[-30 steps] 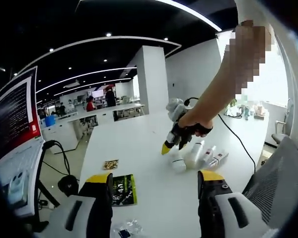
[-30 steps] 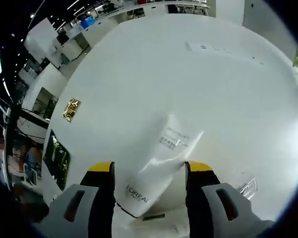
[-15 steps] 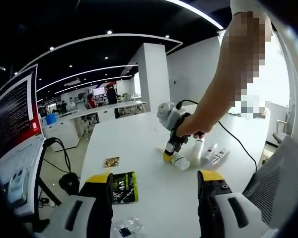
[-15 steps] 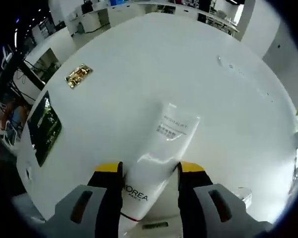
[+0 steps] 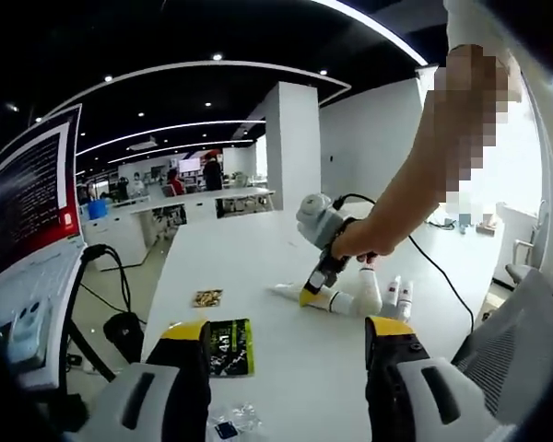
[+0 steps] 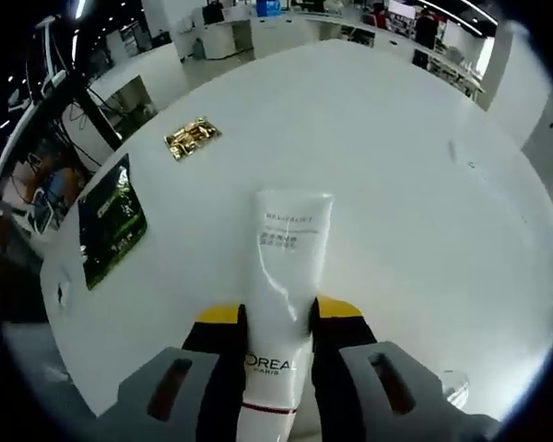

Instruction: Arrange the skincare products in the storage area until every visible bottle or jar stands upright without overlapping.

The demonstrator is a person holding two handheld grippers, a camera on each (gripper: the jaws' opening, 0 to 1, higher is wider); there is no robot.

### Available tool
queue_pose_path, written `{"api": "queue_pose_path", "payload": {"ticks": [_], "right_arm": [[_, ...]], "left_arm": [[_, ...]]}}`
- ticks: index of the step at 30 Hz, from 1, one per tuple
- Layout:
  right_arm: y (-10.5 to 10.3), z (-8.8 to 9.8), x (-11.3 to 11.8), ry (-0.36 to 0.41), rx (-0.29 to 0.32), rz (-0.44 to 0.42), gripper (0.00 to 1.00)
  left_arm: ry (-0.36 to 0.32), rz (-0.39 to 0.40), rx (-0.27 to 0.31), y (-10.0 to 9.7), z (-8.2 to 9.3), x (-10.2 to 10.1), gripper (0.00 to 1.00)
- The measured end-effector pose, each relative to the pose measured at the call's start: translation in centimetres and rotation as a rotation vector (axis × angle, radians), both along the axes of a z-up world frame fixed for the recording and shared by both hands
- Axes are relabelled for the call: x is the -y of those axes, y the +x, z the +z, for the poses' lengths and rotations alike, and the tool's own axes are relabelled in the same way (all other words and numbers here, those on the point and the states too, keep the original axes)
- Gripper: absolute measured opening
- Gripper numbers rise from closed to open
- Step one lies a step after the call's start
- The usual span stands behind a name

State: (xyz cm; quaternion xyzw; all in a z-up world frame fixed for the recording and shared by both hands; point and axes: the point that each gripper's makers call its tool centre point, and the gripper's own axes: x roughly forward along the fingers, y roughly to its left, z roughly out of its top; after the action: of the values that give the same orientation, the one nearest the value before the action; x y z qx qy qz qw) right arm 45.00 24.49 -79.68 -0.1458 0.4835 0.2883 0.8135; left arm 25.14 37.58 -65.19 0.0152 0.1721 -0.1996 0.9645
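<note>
The right hand-held gripper (image 6: 276, 318) now pinches the white, glossy plastic squeeze tube (image 6: 284, 276) more narrowly than a second ago: its yellow-tipped jaws have drawn in against the tube's sides, and the tube, which lay skewed across the view, now runs straight out ahead. In the left gripper view the same right hand-held gripper (image 5: 311, 293) has come down to the smooth white table (image 5: 258, 267), with the tube (image 5: 290, 292) stretched low and flat beside it instead of bunched under the hand. I judge the tube is firmly held but not yet upright, so the standing step is still to come.

The tube is soft-walled, flattened towards its crimped far end, with printed lettering. Just beside it stands a white, rounded bottle (image 5: 369, 290), and two slimmer white containers with red bands (image 5: 398, 299) sit next to that. A dark green, flat printed packet (image 5: 229, 350) and a small gold foil sachet (image 5: 205, 297) lie apart from them. The left hand-held gripper (image 5: 286, 336) hangs spread wide with nothing between its jaws.
</note>
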Motion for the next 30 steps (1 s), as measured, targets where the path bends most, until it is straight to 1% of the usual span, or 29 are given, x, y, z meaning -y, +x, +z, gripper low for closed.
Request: {"api": "queue_pose_path", "payload": {"ticks": [1, 3, 4, 5, 7, 8, 9, 10, 11, 13, 14, 15, 16, 17, 18, 19, 21, 22, 23, 24, 25, 27, 29, 30], "right_arm": [[-0.2, 0.0, -0.2, 0.006, 0.004, 0.021, 0.22], [-0.1, 0.1, -0.3, 0.023, 0.001, 0.031, 0.20], [0.0, 0.4, -0.8, 0.057, 0.003, 0.027, 0.20], [-0.1, 1.1, -1.5, 0.102, 0.015, 0.032, 0.20], [-0.3, 2.2, -2.3, 0.141, 0.030, 0.037, 0.20], [0.3, 2.9, -3.0, 0.187, 0.072, 0.071, 0.20], [0.3, 3.3, -3.0, 0.186, 0.077, 0.066, 0.20], [-0.5, 4.7, -3.9, 0.244, 0.096, 0.082, 0.20], [-0.4, 5.3, -4.1, 0.266, 0.118, 0.072, 0.20], [-0.5, 6.2, -4.1, 0.283, 0.136, 0.074, 0.20], [-0.9, 7.2, -4.6, 0.324, 0.157, 0.075, 0.20], [-1.3, 8.1, -4.7, 0.344, 0.173, 0.086, 0.21], [-1.4, 8.5, -4.9, 0.359, 0.188, 0.095, 0.21], [-1.8, 9.4, -4.9, 0.373, 0.208, 0.096, 0.21], [-2.2, 10.0, -4.9, 0.383, 0.216, 0.100, 0.21], [-2.8, 11.0, -5.3, 0.415, 0.247, 0.126, 0.21], [-4.0, 12.4, -5.5, 0.432, 0.269, 0.146, 0.21], [-4.6, 12.9, -5.5, 0.436, 0.278, 0.154, 0.21], [-5.2, 13.6, -5.5, 0.449, 0.292, 0.159, 0.21], [-5.7, 14.1, -5.6, 0.461, 0.301, 0.163, 0.21], [-6.3, 14.8, -5.6, 0.474, 0.317, 0.169, 0.21], [-7.3, 15.9, -5.6, 0.492, 0.342, 0.189, 0.22], [-8.1, 16.6, -5.6, 0.511, 0.353, 0.195, 0.22], [-8.8, 17.3, -5.7, 0.531, 0.363, 0.199, 0.22]], "left_arm": [[-0.006, 0.005, 0.002, 0.0, 0.1, -0.1, 0.69], [-0.038, 0.031, 0.005, 0.2, 0.5, -0.7, 0.67], [-0.060, 0.048, 0.008, 0.3, 0.7, -1.1, 0.66], [-0.068, 0.056, 0.012, 0.4, 0.8, -1.3, 0.65], [-0.093, 0.064, 0.007, 0.5, 1.0, -1.5, 0.65], [-0.096, 0.063, 0.009, 0.5, 1.0, -1.4, 0.65], [-0.098, 0.061, 0.008, 0.5, 1.0, -1.3, 0.65], [-0.100, 0.058, 0.005, 0.5, 1.0, -1.2, 0.65], [-0.100, 0.054, 0.004, 0.5, 1.0, -1.1, 0.65], [-0.106, 0.044, 0.004, 0.4, 1.1, -0.9, 0.65], [-0.115, 0.041, 0.006, 0.4, 1.3, -0.8, 0.65], [-0.124, 0.042, 0.011, 0.4, 1.5, -0.9, 0.65], [-0.134, 0.045, 0.015, 0.5, 1.7, -1.0, 0.65], [-0.148, 0.051, 0.015, 0.5, 1.8, -1.1, 0.66], [-0.155, 0.055, 0.014, 0.6, 1.8, -1.2, 0.66], [-0.170, 0.061, 0.016, 0.7, 2.0, -1.4, 0.66], [-0.209, 0.067, 0.014, 0.9, 2.5, -1.5, 0.66], [-0.218, 0.072, 0.026, 1.0, 2.9, -1.7, 0.66], [-0.259, 0.094, 0.033, 1.4, 3.6, -1.9, 0.66], [-0.293, 0.096, 0.044, 1.6, 4.2, -1.9, 0.66], [-0.325, 0.100, 0.044, 1.8, 4.6, -1.9, 0.66], [-0.423, 0.101, 0.042, 2.2, 5.9, -1.5, 0.66], [-0.512, 0.055, 0.027, 2.5, 6.8, -0.2, 0.63], [-0.561, 0.023, -0.014, 2.5, 6.7, 0.7, 0.61]]}}
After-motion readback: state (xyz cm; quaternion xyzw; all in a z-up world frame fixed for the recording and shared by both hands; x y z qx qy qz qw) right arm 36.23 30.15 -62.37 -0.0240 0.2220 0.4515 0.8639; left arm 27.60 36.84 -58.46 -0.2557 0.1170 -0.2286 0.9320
